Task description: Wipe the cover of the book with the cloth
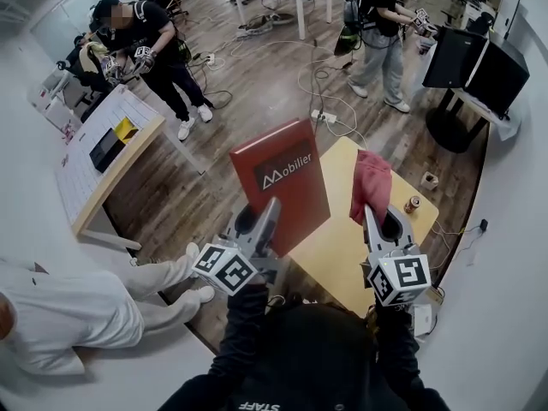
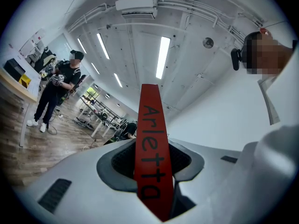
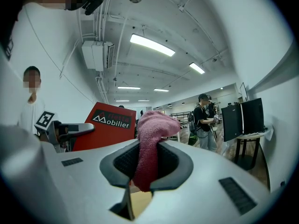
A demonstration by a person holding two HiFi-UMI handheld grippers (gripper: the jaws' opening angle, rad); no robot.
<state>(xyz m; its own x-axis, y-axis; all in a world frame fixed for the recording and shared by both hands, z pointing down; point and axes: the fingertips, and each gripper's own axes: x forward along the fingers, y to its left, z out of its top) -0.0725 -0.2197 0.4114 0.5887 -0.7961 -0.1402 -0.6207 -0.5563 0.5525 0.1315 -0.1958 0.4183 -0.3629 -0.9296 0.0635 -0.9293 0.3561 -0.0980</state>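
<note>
A red book [image 1: 281, 182] with a dark label on its cover is held up in the air, tilted, over the left edge of a small wooden table [image 1: 338, 255]. My left gripper [image 1: 272, 212] is shut on its lower edge; in the left gripper view the book's spine [image 2: 150, 148] stands between the jaws. My right gripper [image 1: 370, 217] is shut on a pink cloth [image 1: 370, 184], which bunches above the jaws to the right of the book, apart from it. In the right gripper view the cloth [image 3: 150, 141] fills the jaws and the book [image 3: 105, 125] shows to the left.
A small can [image 1: 413, 204] and a tape roll [image 1: 428, 181] stand at the table's far right corner. A long desk [image 1: 103, 161] runs along the left. People stand at the back left [image 1: 150, 45] and back right [image 1: 381, 24]; another person in white [image 1: 77, 306] is close by at left. Monitors [image 1: 475, 62] stand at right.
</note>
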